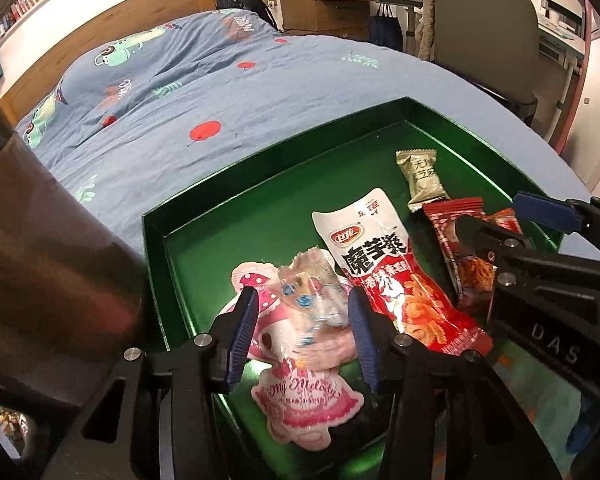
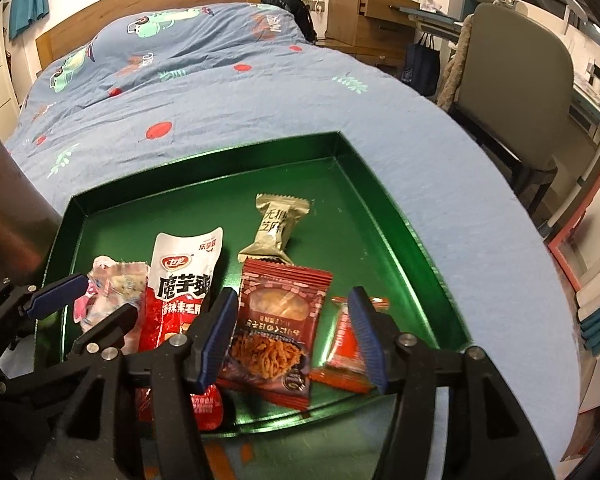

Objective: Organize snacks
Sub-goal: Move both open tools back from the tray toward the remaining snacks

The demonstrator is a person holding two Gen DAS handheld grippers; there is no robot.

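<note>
A green tray (image 1: 259, 168) (image 2: 380, 208) lies on the bed and holds several snack packs. In the left wrist view my left gripper (image 1: 304, 320) is open above a clear wrapped candy (image 1: 312, 292) lying on a pink My Melody pack (image 1: 300, 396). A white and red konjac pack (image 1: 384, 264) (image 2: 183, 280) lies in the middle, a tan pack (image 1: 420, 178) (image 2: 277, 226) behind. In the right wrist view my right gripper (image 2: 291, 320) is open over a dark red pack (image 2: 275, 332); a small orange-red pack (image 2: 346, 348) lies by its right finger.
The tray rests on a blue patterned quilt (image 1: 203, 92) (image 2: 227, 80). A grey chair (image 1: 484, 32) (image 2: 516, 92) and a wooden desk (image 2: 372, 20) stand beyond the bed. A dark cylindrical object (image 1: 39, 260) fills the left side.
</note>
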